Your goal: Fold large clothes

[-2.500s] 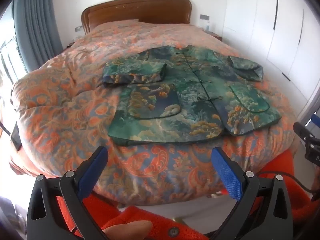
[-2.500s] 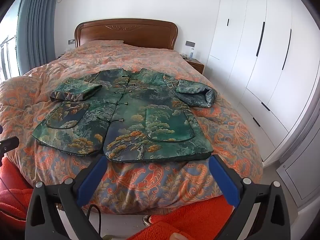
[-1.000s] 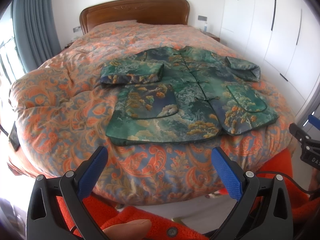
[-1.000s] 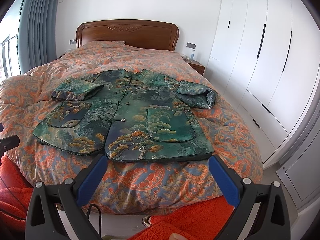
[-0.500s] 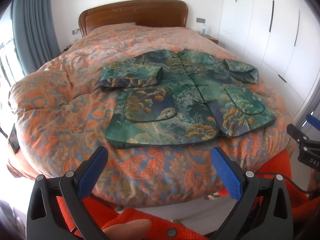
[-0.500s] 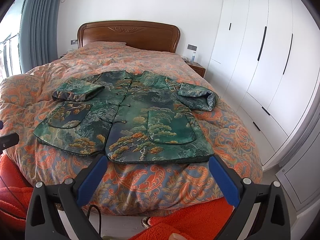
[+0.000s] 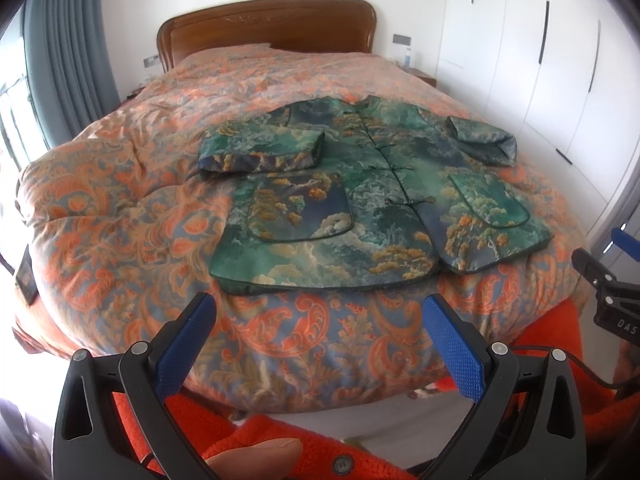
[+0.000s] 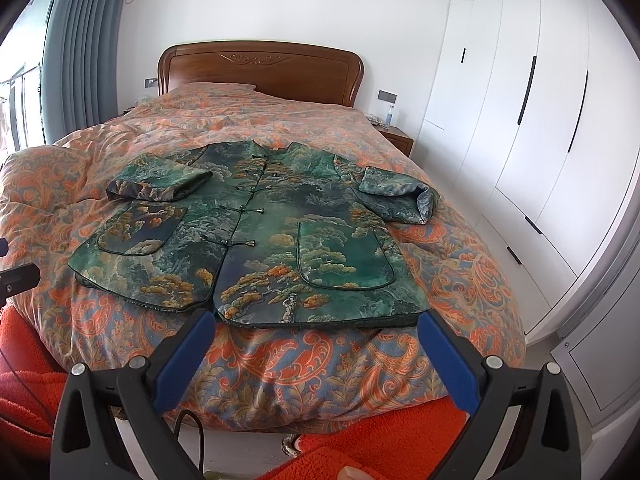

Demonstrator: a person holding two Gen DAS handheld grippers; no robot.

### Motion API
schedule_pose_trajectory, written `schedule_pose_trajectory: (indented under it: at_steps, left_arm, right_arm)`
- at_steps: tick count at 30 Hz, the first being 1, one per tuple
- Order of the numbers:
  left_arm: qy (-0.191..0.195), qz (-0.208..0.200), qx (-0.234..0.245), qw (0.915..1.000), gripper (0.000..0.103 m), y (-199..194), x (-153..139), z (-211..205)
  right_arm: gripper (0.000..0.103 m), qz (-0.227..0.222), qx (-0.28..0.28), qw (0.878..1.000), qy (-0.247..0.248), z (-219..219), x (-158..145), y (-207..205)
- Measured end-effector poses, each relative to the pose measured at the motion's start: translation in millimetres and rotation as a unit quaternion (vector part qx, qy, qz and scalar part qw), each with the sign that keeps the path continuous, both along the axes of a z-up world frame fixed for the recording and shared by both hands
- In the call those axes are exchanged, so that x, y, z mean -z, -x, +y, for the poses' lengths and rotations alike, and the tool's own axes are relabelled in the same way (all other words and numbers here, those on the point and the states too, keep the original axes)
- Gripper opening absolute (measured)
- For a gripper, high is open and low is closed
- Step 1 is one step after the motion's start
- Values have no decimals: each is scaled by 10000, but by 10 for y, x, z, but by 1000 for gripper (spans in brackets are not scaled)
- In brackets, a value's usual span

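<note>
At the foot of the bed [image 8: 360, 364], the left gripper [image 7: 320, 344] and right gripper [image 8: 316, 354] both hang with fingers spread wide, grasping nothing, above orange fleecy sleeves [image 8: 384, 436]. Beyond them the green jacket [image 8: 256, 240] lies flat on the bed's orange quilt, front up and fastened, hem nearest, both sleeves folded inward. Past the bed's far end stands its wooden headboard [image 8: 260, 68]; a white wardrobe [image 8: 520, 120] runs along the bed's right side.
</note>
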State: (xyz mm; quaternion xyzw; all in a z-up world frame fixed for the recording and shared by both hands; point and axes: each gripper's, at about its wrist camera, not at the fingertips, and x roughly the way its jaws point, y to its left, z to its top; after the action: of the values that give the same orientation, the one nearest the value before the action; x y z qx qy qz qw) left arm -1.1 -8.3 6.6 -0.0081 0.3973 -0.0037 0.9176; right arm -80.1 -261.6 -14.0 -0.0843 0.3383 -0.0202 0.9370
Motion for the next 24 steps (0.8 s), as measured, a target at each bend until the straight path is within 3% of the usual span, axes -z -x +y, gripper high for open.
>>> schedule_pose_trajectory:
  at_steps: [24]
  left_arm:
    - [10,7,13,10000,103,10,25,15]
  right_arm:
    - [103,55,3,10000,16,26,80,9]
